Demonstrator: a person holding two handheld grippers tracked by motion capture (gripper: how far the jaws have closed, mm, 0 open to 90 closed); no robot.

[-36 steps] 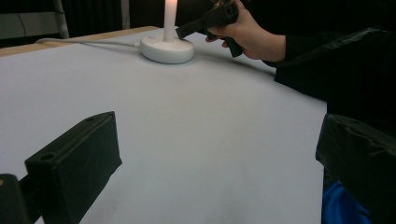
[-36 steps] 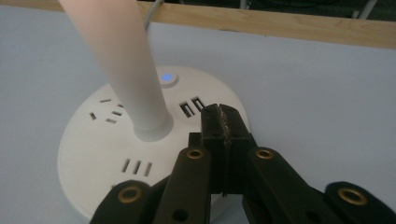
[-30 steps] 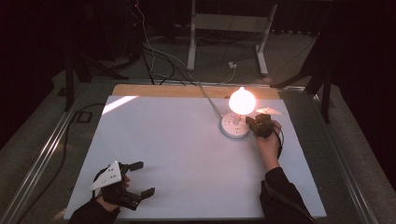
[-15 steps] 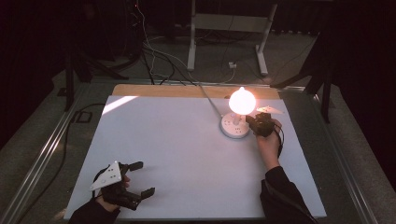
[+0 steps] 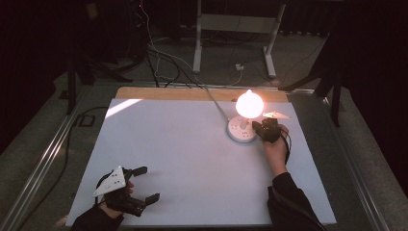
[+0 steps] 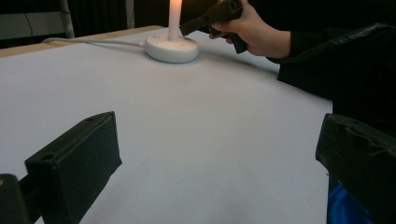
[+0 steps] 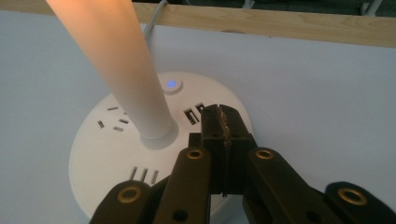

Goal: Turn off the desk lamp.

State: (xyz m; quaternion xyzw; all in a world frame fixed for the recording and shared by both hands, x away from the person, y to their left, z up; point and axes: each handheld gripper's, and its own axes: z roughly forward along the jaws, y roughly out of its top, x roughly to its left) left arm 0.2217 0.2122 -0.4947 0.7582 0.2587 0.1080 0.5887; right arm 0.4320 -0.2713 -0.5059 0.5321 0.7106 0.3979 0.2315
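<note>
**Closed jaws over the lamp base, near its button**

Fingers of the right gripper (image 7: pixel 223 122) are pressed flat together with nothing between them, tips over the round white lamp base (image 7: pixel 116 154), beside its USB slots and short of the lit blue button (image 7: pixel 171 84). That base sits toward the table's (image 5: pixel 192 159) far right, lamp glowing (image 5: pixel 249 103).

Doing it well, by my judgement: if the button is the target, slide the closed tips onto it and press straight down, lightly, clear of the lamp's stem (image 7: pixel 140 98).

Left gripper (image 5: pixel 137 188) rests near the table's front left, jaws spread wide, empty.

Hard to read: whether the tips touch the base or hover; glare washes out the bulb's shape from above; lamp top is cut off in both gripper views.
</note>
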